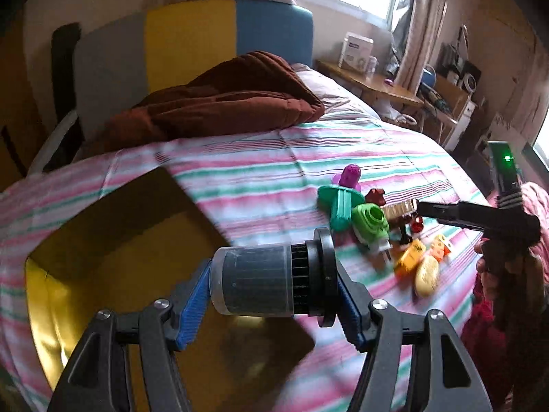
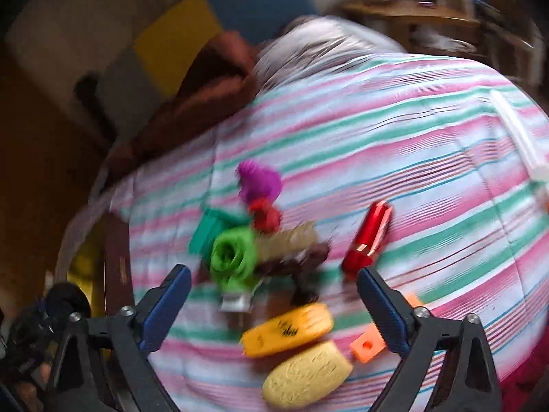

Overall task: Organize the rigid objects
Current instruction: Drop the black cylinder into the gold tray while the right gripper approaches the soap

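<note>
My left gripper (image 1: pixel 274 295) is shut on a grey and black cylinder (image 1: pixel 271 279), held sideways above an open box with a yellow inside (image 1: pixel 68 302) on the striped bed. A pile of small toys lies to the right: a green ring-shaped toy (image 1: pixel 372 223), a teal piece (image 1: pixel 338 206), a purple piece (image 1: pixel 350 176), an orange block (image 1: pixel 410 257) and a yellow oval (image 1: pixel 427 274). My right gripper (image 2: pixel 274 305) is open above that pile, over the orange block (image 2: pixel 288 329) and the yellow oval (image 2: pixel 305 374). A red tube (image 2: pixel 369 237) lies just beyond its right finger.
A brown folded blanket (image 1: pixel 223 99) lies at the head of the bed. A wooden side table (image 1: pixel 370 82) with boxes stands behind the bed. The right gripper's body (image 1: pixel 480 219) shows in the left wrist view. The striped bedspread (image 2: pixel 429 137) stretches to the right.
</note>
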The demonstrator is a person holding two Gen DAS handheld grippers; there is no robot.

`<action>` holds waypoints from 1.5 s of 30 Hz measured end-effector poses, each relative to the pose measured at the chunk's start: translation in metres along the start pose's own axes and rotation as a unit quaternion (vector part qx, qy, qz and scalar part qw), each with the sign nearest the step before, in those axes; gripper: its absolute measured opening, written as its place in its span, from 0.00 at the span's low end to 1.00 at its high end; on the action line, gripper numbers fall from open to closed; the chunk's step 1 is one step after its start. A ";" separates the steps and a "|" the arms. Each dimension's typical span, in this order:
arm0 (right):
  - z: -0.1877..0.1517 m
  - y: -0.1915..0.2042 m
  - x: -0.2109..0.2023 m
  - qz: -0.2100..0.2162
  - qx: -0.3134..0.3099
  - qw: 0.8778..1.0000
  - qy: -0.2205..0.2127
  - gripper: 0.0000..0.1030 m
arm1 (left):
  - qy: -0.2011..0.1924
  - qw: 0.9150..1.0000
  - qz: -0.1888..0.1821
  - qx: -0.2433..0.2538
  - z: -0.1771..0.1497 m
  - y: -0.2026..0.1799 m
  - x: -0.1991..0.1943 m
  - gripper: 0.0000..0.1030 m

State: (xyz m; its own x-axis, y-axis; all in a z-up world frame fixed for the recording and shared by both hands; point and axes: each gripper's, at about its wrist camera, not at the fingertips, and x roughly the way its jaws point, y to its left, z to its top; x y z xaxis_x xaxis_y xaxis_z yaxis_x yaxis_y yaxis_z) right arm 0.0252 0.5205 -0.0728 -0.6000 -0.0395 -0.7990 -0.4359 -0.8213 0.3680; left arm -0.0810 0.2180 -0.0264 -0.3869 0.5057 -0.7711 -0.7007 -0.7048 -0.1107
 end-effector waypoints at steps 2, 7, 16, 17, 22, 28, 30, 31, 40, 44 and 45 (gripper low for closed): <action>-0.004 0.007 -0.006 0.003 -0.032 0.999 0.022 0.92 | -0.004 1.000 0.004 -0.006 -0.013 0.011 -0.015 0.65; -0.021 0.015 -0.032 0.011 -0.093 0.992 0.083 0.90 | -0.012 0.999 0.009 -0.033 -0.039 0.039 -0.038 0.65; -0.053 0.012 0.003 -0.054 -0.069 0.979 0.184 0.90 | -0.017 0.996 0.008 -0.084 -0.074 0.072 -0.056 0.65; -0.053 0.008 0.010 -0.064 -0.050 0.979 0.186 0.90 | -0.018 0.996 0.010 -0.086 -0.076 0.074 -0.058 0.65; -0.057 -0.005 0.037 -0.121 -0.013 0.981 0.150 0.61 | -0.031 0.995 0.028 -0.095 -0.089 0.089 -0.074 0.65; -0.062 0.001 0.036 -0.158 -0.048 0.978 0.128 0.47 | -0.027 0.989 0.059 -0.133 -0.094 0.122 -0.080 0.65; -0.062 0.000 0.036 -0.158 -0.047 0.978 0.127 0.47 | -0.022 0.985 0.061 -0.157 -0.092 0.139 -0.077 0.65; -0.062 0.000 0.036 -0.158 -0.047 0.978 0.127 0.47 | -0.019 0.984 0.061 -0.166 -0.090 0.148 -0.074 0.65; -0.058 -0.011 0.028 -0.141 -0.024 0.983 0.117 0.49 | 0.013 0.977 0.114 -0.180 -0.052 0.200 -0.021 0.65; -0.055 -0.016 0.025 -0.134 -0.013 0.984 0.113 0.49 | 0.025 0.973 0.141 -0.181 -0.033 0.220 0.004 0.65; -0.054 -0.017 0.024 -0.133 -0.011 0.985 0.112 0.49 | 0.029 0.972 0.147 -0.183 -0.028 0.226 0.011 0.65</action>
State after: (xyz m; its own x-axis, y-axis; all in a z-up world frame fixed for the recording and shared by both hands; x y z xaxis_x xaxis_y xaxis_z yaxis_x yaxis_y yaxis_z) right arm 0.0543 0.5030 -0.1241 -0.3018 0.0558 -0.9517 -0.5421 -0.8313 0.1232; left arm -0.2269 0.0502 -0.0774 -0.4959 0.2338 -0.8363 -0.3006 -0.9497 -0.0872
